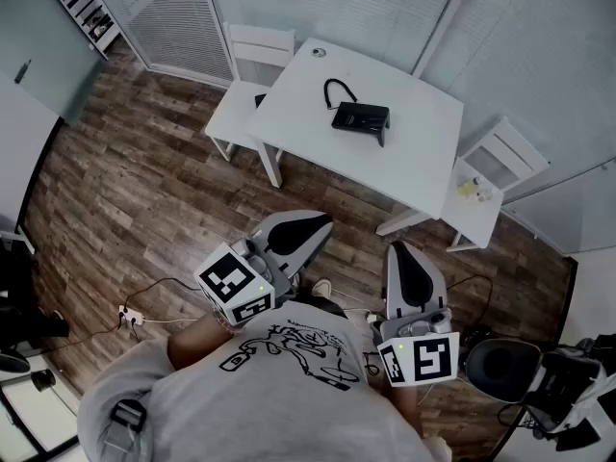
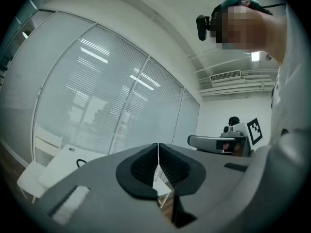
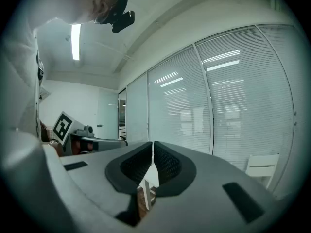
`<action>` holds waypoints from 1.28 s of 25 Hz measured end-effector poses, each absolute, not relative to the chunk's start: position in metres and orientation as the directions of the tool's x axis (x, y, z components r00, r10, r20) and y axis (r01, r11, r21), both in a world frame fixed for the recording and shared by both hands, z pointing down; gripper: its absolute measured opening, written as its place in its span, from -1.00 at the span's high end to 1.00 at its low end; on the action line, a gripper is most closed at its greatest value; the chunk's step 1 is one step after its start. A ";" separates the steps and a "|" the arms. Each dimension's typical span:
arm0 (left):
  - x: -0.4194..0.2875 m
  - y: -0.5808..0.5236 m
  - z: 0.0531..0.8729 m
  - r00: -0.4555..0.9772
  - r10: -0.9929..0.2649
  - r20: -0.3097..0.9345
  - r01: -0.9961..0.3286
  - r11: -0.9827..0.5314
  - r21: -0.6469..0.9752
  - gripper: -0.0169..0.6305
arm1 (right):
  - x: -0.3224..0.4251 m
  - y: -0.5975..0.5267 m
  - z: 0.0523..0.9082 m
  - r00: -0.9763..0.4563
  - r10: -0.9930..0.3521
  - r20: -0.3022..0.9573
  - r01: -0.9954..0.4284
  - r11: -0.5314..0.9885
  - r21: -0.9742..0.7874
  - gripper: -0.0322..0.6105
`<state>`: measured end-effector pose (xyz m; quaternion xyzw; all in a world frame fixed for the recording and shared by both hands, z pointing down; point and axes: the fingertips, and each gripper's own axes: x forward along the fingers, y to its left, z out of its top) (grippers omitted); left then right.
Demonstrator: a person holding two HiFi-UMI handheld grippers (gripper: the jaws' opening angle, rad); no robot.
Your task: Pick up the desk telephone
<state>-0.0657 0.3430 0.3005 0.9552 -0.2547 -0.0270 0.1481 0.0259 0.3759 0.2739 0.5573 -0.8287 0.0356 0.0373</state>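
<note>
Black on the white table [image 1: 414, 162], the desk telephone [image 1: 361, 117] lies well ahead of me, so I judge the approach barely begun: my left gripper [image 1: 306, 227] and right gripper [image 1: 401, 250] are clenched empty, and 1 must open once near it.

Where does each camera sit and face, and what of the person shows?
Head view: on the head, down at table and desk telephone; shirt, left gripper, right gripper.
Left gripper view: rides that gripper, along shut jaws toward blinds; shirt right.
Right gripper view: rides that gripper, along shut jaws toward blinds; shirt left.
Shared: each shows the other gripper.
</note>
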 end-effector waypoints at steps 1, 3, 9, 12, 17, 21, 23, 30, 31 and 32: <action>-0.062 0.341 0.301 0.869 -0.495 0.026 -0.480 -0.826 0.296 0.92 | 0.029 0.374 0.274 -0.377 -0.921 0.101 -0.926 0.378 -0.018 0.86; -0.056 0.337 0.301 0.868 -0.495 0.029 -0.481 -0.826 0.295 0.92 | 0.036 0.370 0.275 -0.380 -0.920 0.100 -0.925 0.380 -0.018 0.86; -0.034 0.329 0.305 0.867 -0.498 0.034 -0.484 -0.823 0.297 0.92 | 0.057 0.362 0.278 -0.388 -0.916 0.101 -0.922 0.388 -0.018 0.86; -0.020 0.328 0.308 0.865 -0.501 0.040 -0.489 -0.819 0.301 0.92 | 0.072 0.362 0.279 -0.385 -0.918 0.095 -0.923 0.385 -0.018 0.86; 0.004 0.328 0.311 0.863 -0.504 0.044 -0.492 -0.816 0.303 0.92 | 0.095 0.360 0.283 -0.392 -0.915 0.095 -0.920 0.392 -0.019 0.86; 0.016 0.327 0.316 0.860 -0.507 0.054 -0.496 -0.807 0.321 0.92 | 0.107 0.355 0.288 -0.395 -0.913 0.103 -0.919 0.393 -0.040 0.86; 0.016 0.329 0.319 0.860 -0.507 0.064 -0.498 -0.803 0.327 0.92 | 0.107 0.356 0.288 -0.397 -0.912 0.106 -0.918 0.395 -0.044 0.86; 0.003 0.325 0.309 0.860 -0.508 0.055 -0.497 -0.805 0.325 0.92 | 0.098 0.354 0.286 -0.387 -0.915 0.117 -0.922 0.383 -0.052 0.86; 0.001 0.319 0.310 0.859 -0.508 0.054 -0.496 -0.804 0.329 0.92 | 0.095 0.347 0.286 -0.388 -0.914 0.116 -0.922 0.384 -0.053 0.86; -0.002 0.315 0.308 0.861 -0.507 0.051 -0.493 -0.805 0.331 0.92 | 0.091 0.344 0.284 -0.388 -0.914 0.115 -0.922 0.385 -0.051 0.86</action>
